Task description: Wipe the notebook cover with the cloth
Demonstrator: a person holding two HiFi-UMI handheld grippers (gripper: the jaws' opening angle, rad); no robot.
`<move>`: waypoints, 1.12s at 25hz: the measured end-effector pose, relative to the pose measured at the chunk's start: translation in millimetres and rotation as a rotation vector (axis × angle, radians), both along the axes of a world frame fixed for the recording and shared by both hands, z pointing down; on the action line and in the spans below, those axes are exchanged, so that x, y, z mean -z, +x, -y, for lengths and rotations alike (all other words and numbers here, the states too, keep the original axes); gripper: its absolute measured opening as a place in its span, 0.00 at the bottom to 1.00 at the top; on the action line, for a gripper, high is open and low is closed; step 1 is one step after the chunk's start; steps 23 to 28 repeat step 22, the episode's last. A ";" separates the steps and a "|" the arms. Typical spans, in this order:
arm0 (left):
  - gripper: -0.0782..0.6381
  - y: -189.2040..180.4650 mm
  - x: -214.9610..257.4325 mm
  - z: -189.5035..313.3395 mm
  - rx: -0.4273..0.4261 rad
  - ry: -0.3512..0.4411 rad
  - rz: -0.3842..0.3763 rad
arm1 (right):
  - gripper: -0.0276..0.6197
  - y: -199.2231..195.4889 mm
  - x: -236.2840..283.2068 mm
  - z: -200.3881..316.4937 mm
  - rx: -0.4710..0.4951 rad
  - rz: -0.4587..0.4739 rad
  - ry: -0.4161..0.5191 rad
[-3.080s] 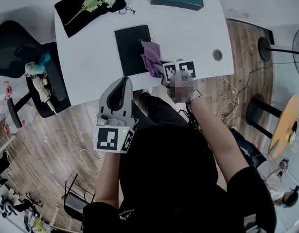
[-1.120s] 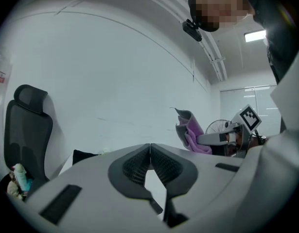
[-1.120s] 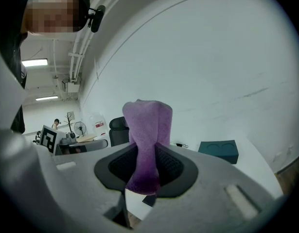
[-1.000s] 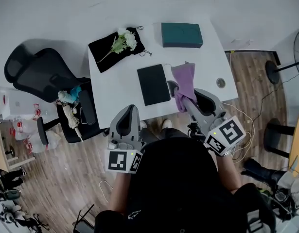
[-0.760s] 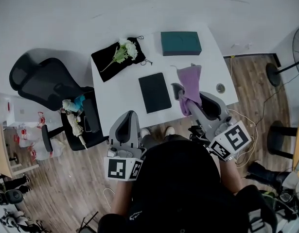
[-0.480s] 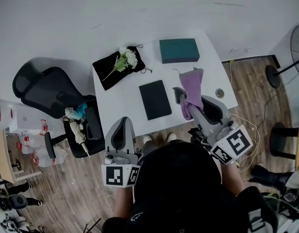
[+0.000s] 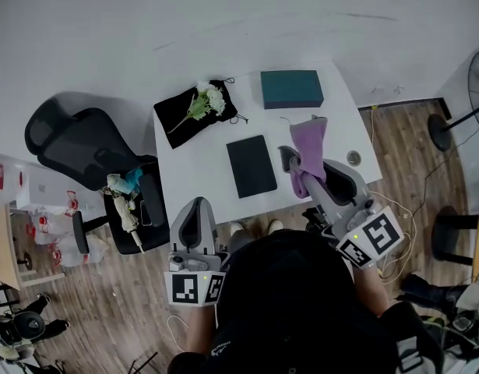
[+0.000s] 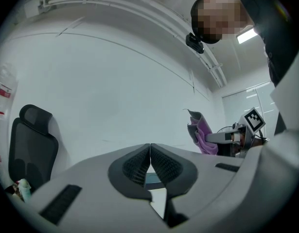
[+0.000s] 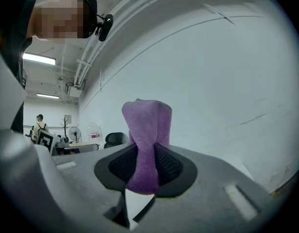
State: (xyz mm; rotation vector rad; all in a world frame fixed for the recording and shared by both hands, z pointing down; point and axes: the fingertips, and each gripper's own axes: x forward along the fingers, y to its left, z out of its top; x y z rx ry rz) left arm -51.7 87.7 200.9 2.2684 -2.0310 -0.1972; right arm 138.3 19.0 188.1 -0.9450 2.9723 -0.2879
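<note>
A black notebook [image 7: 251, 166] lies flat in the middle of the white table [image 7: 192, 166]. My right gripper [image 7: 290, 162] is held up above the table's right part, to the right of the notebook, shut on a purple cloth [image 7: 308, 145]. In the right gripper view the cloth [image 9: 147, 140] stands pinched between the dark pads and pokes up past them. My left gripper [image 7: 195, 206] hangs off the table's near edge, below the notebook, jaws shut with nothing in them [image 8: 149, 157]. In the left gripper view the cloth [image 8: 202, 136] shows off to the right.
A teal box [image 7: 292, 89] sits at the table's far right. A black pouch [image 7: 186, 119] with white flowers [image 7: 212, 97] lies at the far left. A cable hole [image 7: 354, 158] marks the right edge. A black office chair [image 7: 72, 142] stands left of the table.
Three seconds ago the cloth lay at the notebook's right edge with the right gripper on it. It is now lifted clear in that gripper. The left gripper has stayed shut near the table's front.
</note>
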 end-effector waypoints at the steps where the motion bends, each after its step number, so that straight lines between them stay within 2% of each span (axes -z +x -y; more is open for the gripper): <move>1: 0.12 0.9 -0.3 -1.0 -0.001 0.001 -0.001 | 0.19 -0.2 -0.3 -0.7 0.003 0.000 0.000; 10: 0.12 9.5 0.7 -4.4 -0.012 0.015 -0.020 | 0.19 -1.5 -5.4 -1.9 0.028 -0.003 -0.019; 28: 0.12 12.8 9.8 -7.2 -0.034 0.044 -0.016 | 0.19 7.6 -10.1 -5.8 0.001 -0.006 -0.033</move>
